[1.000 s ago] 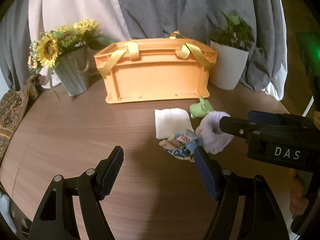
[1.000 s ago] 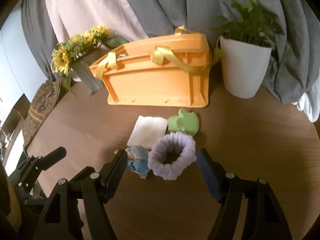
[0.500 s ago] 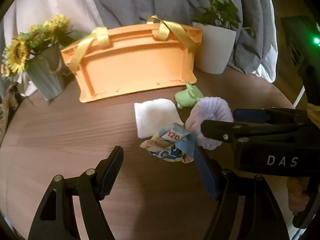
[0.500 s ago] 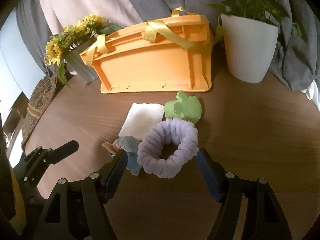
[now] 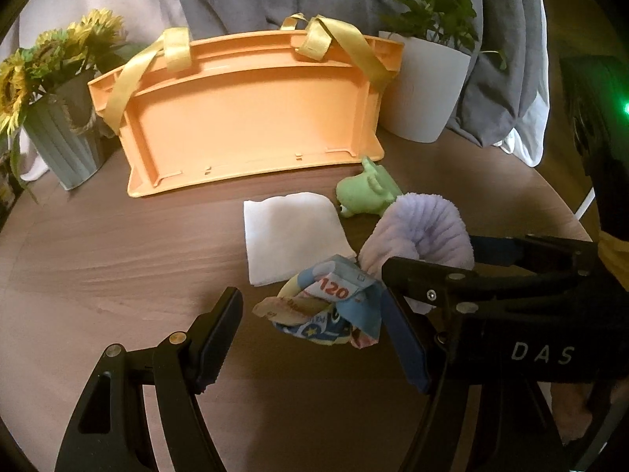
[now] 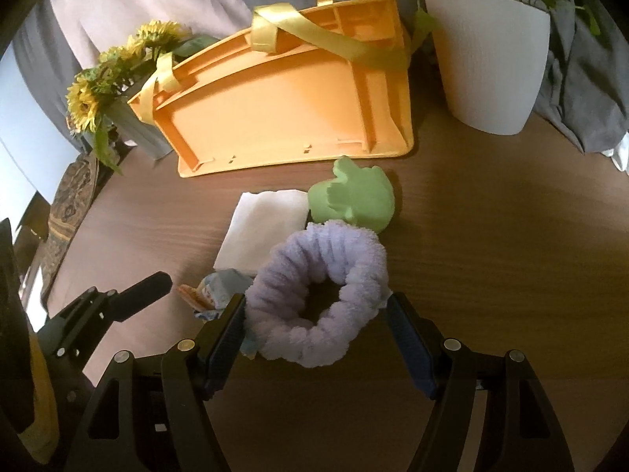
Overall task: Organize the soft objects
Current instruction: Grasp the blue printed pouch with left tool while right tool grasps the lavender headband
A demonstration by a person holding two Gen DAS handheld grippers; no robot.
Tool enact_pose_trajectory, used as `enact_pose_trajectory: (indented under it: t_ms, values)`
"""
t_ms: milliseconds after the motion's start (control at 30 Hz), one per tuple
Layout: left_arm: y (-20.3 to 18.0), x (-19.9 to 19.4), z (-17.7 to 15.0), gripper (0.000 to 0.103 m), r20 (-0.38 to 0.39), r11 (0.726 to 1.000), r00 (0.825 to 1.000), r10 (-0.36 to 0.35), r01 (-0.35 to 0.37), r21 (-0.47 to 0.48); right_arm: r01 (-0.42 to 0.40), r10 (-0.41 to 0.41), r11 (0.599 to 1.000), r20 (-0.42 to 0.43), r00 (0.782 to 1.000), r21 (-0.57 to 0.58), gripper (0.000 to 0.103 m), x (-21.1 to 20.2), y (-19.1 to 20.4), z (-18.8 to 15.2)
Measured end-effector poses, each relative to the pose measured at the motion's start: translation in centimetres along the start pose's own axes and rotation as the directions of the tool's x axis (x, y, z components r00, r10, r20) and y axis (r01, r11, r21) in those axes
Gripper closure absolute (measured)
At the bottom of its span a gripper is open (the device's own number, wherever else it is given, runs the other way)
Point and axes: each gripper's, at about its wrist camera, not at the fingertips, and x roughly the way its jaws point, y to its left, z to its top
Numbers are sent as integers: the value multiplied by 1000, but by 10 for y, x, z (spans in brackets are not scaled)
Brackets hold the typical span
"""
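Observation:
A crumpled colourful cloth [image 5: 330, 306] lies on the wooden table between the fingers of my left gripper [image 5: 312, 338], which is open; the cloth sits close to the right finger. A fluffy purple ring [image 6: 318, 287] lies flat between the fingers of my right gripper [image 6: 316, 338], also open, its pads right beside the ring's sides without squeezing it. Behind these lie a folded white cloth [image 5: 291, 236] [image 6: 263, 228] and a green soft toy [image 5: 365, 192] [image 6: 354, 196]. An orange basket [image 5: 251, 118] [image 6: 295, 110] with yellow straps lies tipped on its side further back.
A vase of sunflowers [image 5: 63, 145] stands at the back left and a white plant pot [image 5: 424, 90] [image 6: 491, 47] at the back right, with grey curtains behind. The round table's edge [image 5: 566, 212] curves close on the right. The two grippers stand side by side.
Both grippers have come down and forward toward the pile. The colourful cloth now lies between the left fingers and the purple ring between the right fingers. Neither pair of jaws has changed width.

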Motion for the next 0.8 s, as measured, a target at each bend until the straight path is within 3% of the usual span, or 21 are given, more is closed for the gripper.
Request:
enact_pose_trajectory:
  t_ms: [167, 333, 467, 633, 800]
  values:
    - [1, 7, 1, 31, -15, 1000, 1000, -17, 17, -13, 11, -11, 1000, 2, 1000, 10, 32, 2, -3, 0]
    - [1, 11, 1, 40, -17, 999, 999, -28, 28, -32, 15, -15, 1000, 10, 1000, 6, 50, 0, -4, -1]
    - [0, 10, 1, 58, -5, 999, 1000, -25, 25, -35, 13, -13, 1000, 14, 1000, 9, 61, -2, -5, -2]
    - [-1, 7, -1, 64, 1, 999, 1000, -23, 23, -41, 13, -14, 1000, 19, 1000, 15, 74, -3, -5, -4]
    - [0, 0, -2, 67, 12, 998, 1000, -11, 11, -63, 24, -24, 1000, 26, 999, 8, 80, -7, -3, -6]
